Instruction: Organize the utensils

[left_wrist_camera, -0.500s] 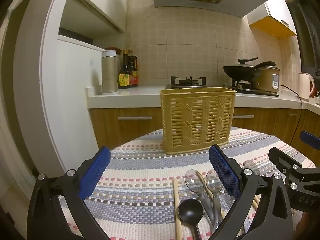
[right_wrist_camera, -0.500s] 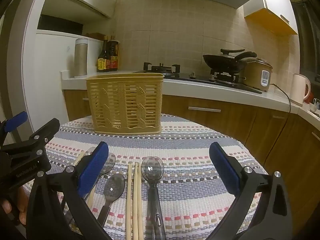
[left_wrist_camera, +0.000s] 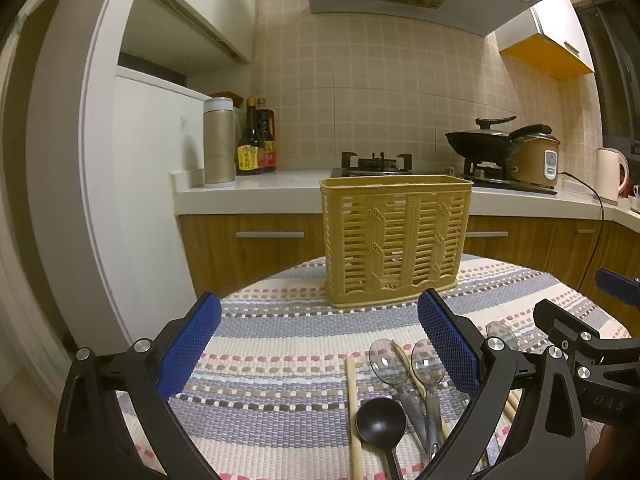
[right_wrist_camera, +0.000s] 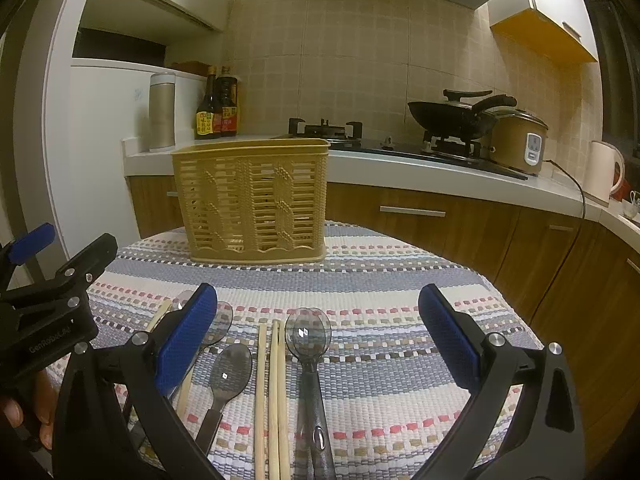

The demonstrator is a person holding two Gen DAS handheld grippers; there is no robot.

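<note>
Left wrist view: my left tongs (left_wrist_camera: 318,344) hang wide apart over the striped surface (left_wrist_camera: 280,320), gripping nothing.
Utensils, left view: a black ladle (left_wrist_camera: 380,426), two clear spoons (left_wrist_camera: 404,368) and a lone chopstick (left_wrist_camera: 353,408) lie flat between the pads, toward the right one; none touches a pad.
Holder, left view: the yellow basket (left_wrist_camera: 394,240) stands upright at the far side of the surface, well apart from the utensils. I see nothing inside it through the slats.
Right wrist view: my right tongs (right_wrist_camera: 318,340) are also spread wide and have hold of nothing.
Utensils, right view: a pair of chopsticks (right_wrist_camera: 272,392) lies just beside a dark clear spoon (right_wrist_camera: 308,344); another clear spoon (right_wrist_camera: 230,372) lies near the left pad, and one more is partly hidden behind that pad.
Progress: I judge nothing sorted yet; the first pick is still ahead.
Risk, crowding: the pieces lie close and flat, so closing on one could drag or nip its neighbour.
Risk, slip: thin, smooth handles flush on the woven cloth may skid out of the pads.
Risk, collision: the two rigs sit near each other, each showing in the other's view, so reaching together could knock them.
Risk, basket: it looks light, so a careless drop-in could tip it.
</note>
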